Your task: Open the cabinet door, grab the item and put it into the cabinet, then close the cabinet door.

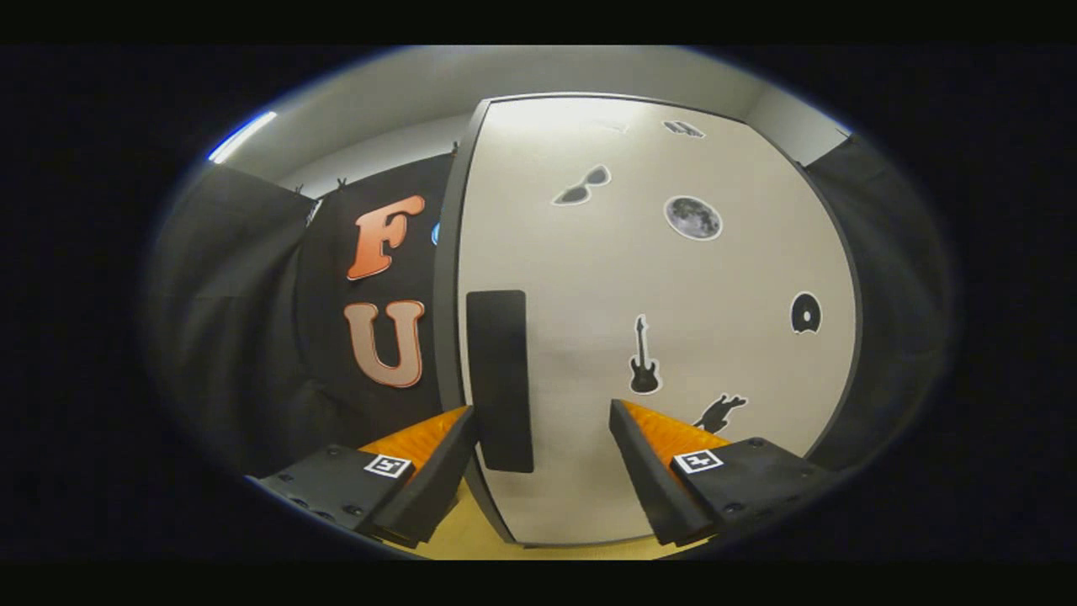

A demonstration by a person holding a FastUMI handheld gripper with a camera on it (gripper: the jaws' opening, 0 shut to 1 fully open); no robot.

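The cabinet door stands shut just ahead of the tool, a tall flat panel with a smooth, matte off-white face and a thin dark edge band running round its outline. The fisheye bends that outline into a bulging, rounded shape. Near its left edge sits the handle, an upright dark rectangle with softly rounded corners and a dull, non-reflective surface; it looks flat against the panel, though how far it stands out cannot be told.

Small flat stickers dot the door: a pair of sunglasses in grey, a round moon with a mottled surface, a dark guitar silhouette, a dark disc-like shape near the right edge, and a dark animal-like silhouette partly hidden behind the right finger.

The tool's two fingers stand apart, wedge-shaped and tapering toward their tips, with ribbed inner pads; nothing is gripped between them. The left fingertip lies right at the door's left edge beside the lower part of the handle, and the handle's lower end falls in the gap between the fingers, closer to the left one. Whether that tip touches the door or handle cannot be told. Each finger base carries a small square printed marker.

Below the door's bottom edge, a strip of pale yellowish, smooth desk shows between the fingers. The item to be put away cannot be made out here.
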